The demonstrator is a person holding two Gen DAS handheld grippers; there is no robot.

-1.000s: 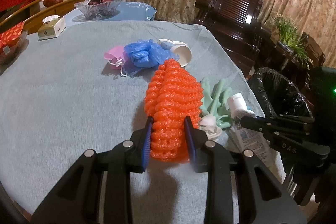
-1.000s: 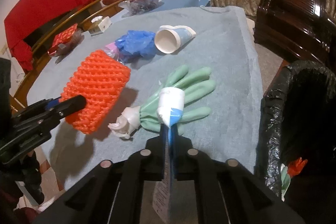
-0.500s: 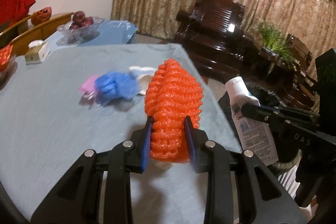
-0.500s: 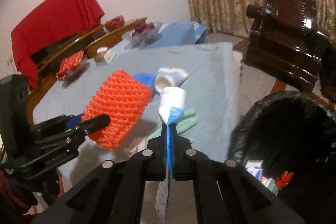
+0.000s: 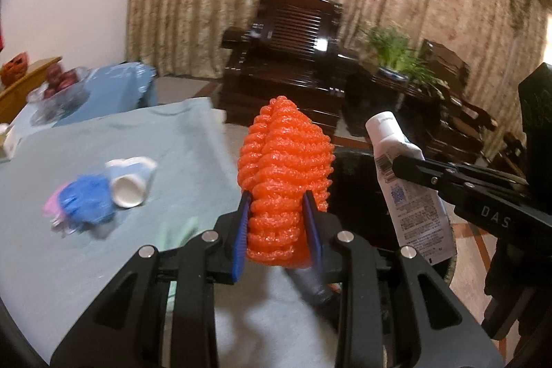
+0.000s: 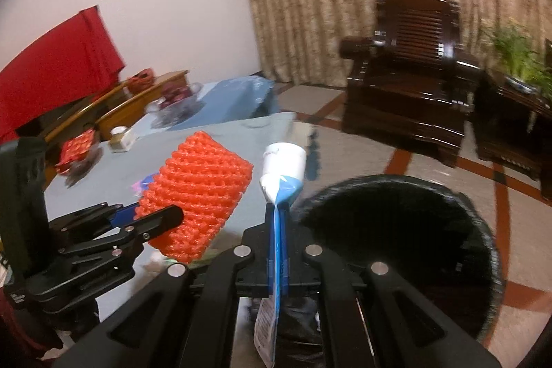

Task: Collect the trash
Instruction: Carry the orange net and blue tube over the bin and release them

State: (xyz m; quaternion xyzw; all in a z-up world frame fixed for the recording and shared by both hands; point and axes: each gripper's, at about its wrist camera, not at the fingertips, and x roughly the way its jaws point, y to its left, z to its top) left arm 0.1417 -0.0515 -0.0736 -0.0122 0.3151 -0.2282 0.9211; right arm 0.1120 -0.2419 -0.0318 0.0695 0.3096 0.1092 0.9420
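The left gripper point(image 5: 277, 226) has its jaws clamped on an orange foam net point(image 5: 286, 175), held in the air above the desk point(image 5: 86, 264) edge, just beside the black-lined trash bin point(image 6: 414, 230). The right gripper point(image 6: 277, 219) has its jaws pressed together on a flattened white-and-blue tube point(image 6: 281, 178), cap end up, near the bin's rim. On the desk, farther from the bin, lie a paper cup point(image 5: 132, 183) and a crumpled blue bag point(image 5: 88, 204), touching each other.
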